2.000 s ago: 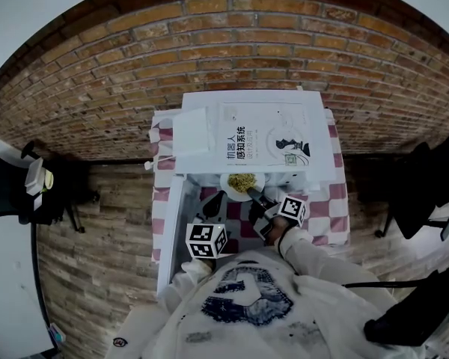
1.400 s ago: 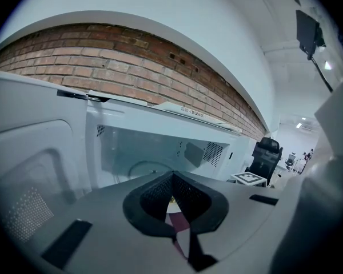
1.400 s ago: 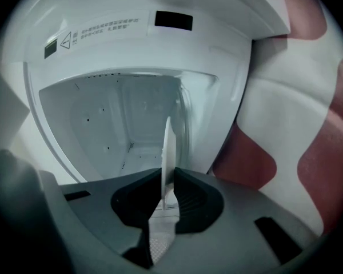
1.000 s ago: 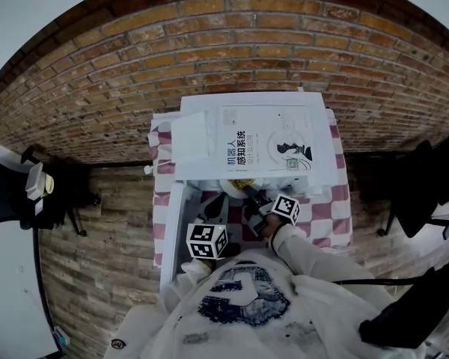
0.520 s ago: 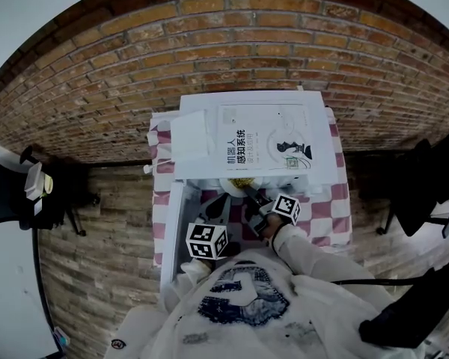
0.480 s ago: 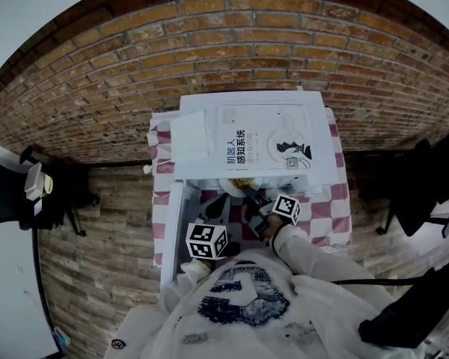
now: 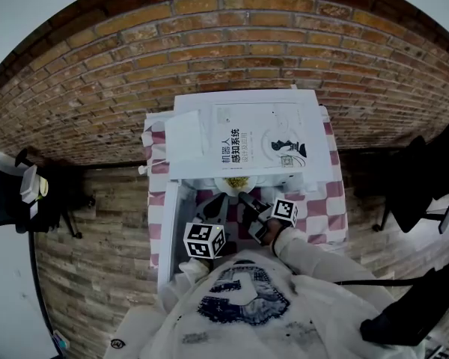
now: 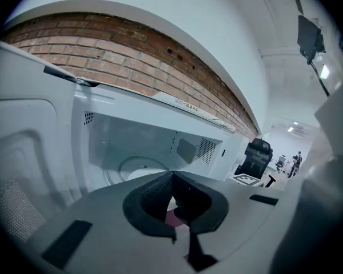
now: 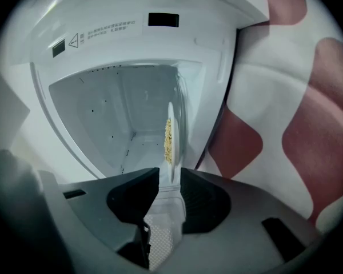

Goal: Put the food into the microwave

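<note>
A white plate of yellowish food (image 7: 236,182) sits just inside the mouth of the white microwave (image 7: 307,137), half hidden under its top. In the right gripper view the plate (image 9: 171,131) appears edge-on inside the cavity. My right gripper (image 9: 170,190) is open, the plate's near rim lying between its pads without being pressed; the head view shows this gripper (image 7: 244,197) just in front of the opening. My left gripper (image 7: 218,199) hovers beside it, in front of the open cavity (image 8: 154,144). Its jaws are shut on nothing (image 8: 172,178).
The microwave door (image 7: 167,234) hangs open to the left. A booklet (image 7: 258,137) and a white box (image 7: 183,133) lie on the microwave's top. The table wears a red-and-white checked cloth (image 7: 325,200). A brick wall stands behind, with black chairs on the left (image 7: 11,193) and right (image 7: 411,193).
The plate has gone deeper into the microwave, now mostly under its top. The right jaws have opened off the plate's rim. The left gripper has barely moved.
</note>
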Action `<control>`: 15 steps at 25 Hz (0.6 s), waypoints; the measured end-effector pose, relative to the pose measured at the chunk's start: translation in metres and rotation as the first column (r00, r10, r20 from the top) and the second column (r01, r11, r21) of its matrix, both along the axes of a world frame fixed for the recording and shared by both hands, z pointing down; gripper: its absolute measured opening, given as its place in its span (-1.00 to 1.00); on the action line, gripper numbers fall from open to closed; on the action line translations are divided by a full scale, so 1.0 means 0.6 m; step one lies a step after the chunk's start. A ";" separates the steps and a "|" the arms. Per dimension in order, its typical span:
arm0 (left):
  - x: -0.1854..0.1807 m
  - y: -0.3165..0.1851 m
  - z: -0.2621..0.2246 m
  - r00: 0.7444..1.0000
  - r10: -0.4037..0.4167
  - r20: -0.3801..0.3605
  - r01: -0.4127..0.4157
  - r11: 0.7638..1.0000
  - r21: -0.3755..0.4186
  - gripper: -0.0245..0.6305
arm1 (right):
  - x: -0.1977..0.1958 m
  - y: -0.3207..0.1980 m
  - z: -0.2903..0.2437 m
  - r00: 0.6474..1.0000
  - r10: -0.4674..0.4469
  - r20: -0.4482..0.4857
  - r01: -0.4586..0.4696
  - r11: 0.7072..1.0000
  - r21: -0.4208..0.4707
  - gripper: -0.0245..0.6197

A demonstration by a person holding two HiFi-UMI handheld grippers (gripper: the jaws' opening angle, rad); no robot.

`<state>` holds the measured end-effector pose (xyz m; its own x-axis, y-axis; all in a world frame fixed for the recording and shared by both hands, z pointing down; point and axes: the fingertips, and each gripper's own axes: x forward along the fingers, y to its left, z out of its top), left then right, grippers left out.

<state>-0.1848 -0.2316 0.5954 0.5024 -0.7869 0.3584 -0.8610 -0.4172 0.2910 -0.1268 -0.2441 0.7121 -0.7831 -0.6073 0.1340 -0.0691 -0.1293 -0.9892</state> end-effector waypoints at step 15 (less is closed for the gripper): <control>-0.004 0.000 0.003 1.000 -0.004 0.000 0.004 1.000 -0.007 -0.90 | -0.010 0.008 0.000 0.999 -0.041 0.005 0.041 0.999 0.012 -0.84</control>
